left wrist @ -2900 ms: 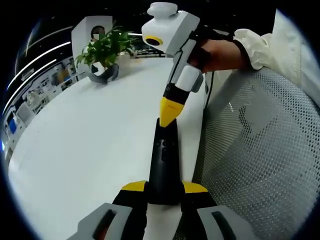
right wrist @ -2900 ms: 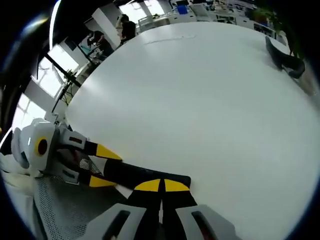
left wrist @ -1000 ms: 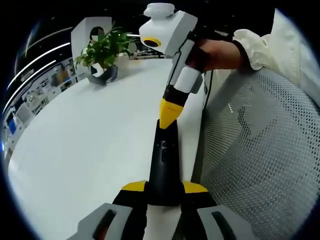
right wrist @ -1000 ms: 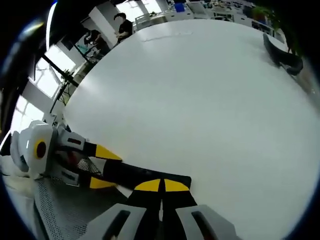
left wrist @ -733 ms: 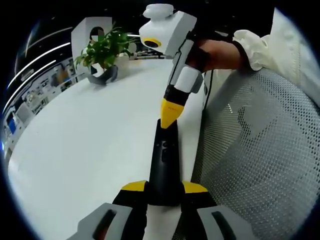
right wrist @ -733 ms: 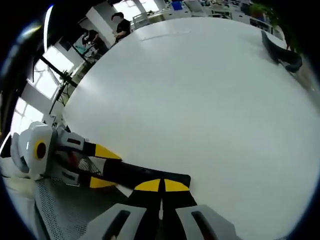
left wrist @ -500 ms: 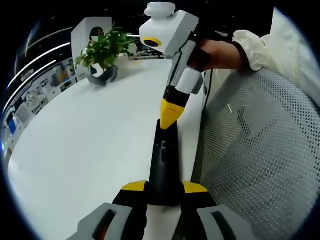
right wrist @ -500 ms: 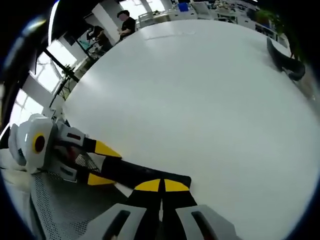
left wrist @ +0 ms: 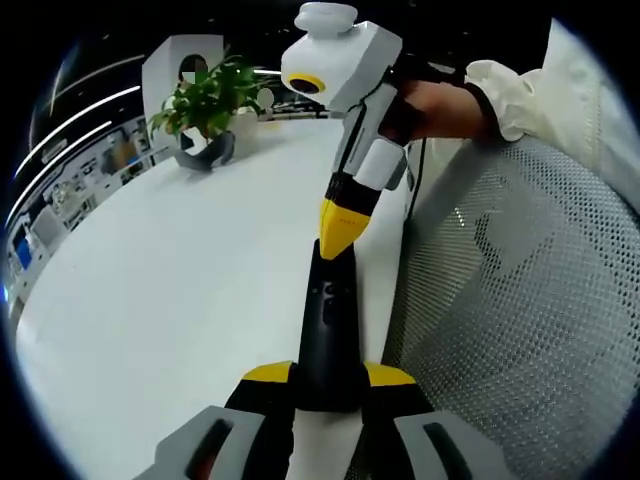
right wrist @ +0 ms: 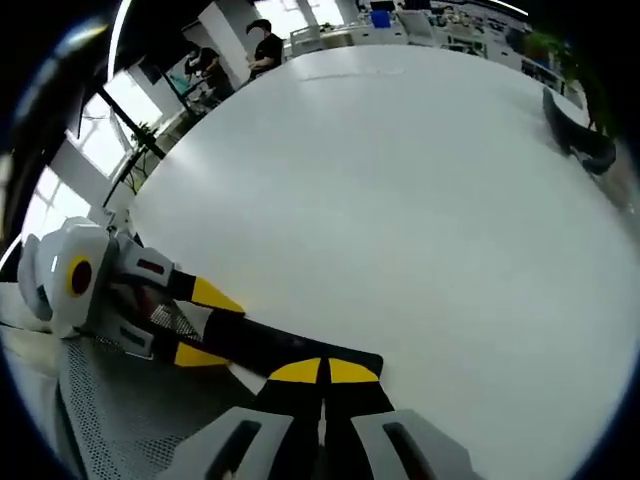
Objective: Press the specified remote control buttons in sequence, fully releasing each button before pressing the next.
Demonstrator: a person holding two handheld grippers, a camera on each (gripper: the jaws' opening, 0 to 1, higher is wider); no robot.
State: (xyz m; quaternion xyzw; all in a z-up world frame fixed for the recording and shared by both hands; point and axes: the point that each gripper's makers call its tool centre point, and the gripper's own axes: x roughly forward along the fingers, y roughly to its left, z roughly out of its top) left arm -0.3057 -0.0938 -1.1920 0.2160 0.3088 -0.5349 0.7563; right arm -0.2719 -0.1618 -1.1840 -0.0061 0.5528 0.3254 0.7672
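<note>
1. White round table [left wrist: 150, 300] is seen in both views; an office bkgd w/ desks and windows lies beyond it, and a white mesh chair back [left wrist: 520, 330] sits just beside the table edge, to the right of the left gripper.
2. Left gripper [left wrist: 327, 385]: yellow-tipped jaws are closed in on the near end of the black remote control [left wrist: 327, 320], one jaw per side. The remote is pinched and runs straight fwd from the jaws, along the table edge.
3. Right gripper [right wrist: 322, 372]: jaws are pressed together, no gap visible betw the yellow tips. In the left gripper view the same gripper [left wrist: 338, 240] comes down from above, its joined yellow tip set on the far end of the remote. Whether a button is actually pushed in cannot be told.
4. In the right gripper view the remote [right wrist: 280, 350] is seen lying crosswise under the closed tips, w/ the left gripper [right wrist: 195, 325] holding it from the left side.
5. Left gripper view adds: the hand [left wrist: 440, 100] and white sleeve [left wrist: 530, 95] holding the right gripper, and a potted plant [left wrist: 205, 105] far fwd-left on the table.
6. Right gripper view adds: people [right wrist: 262, 42] standing well beyond the far table edge, and a dark object [right wrist: 578, 135] far fwd-right on the table; what it is cannot be told.
</note>
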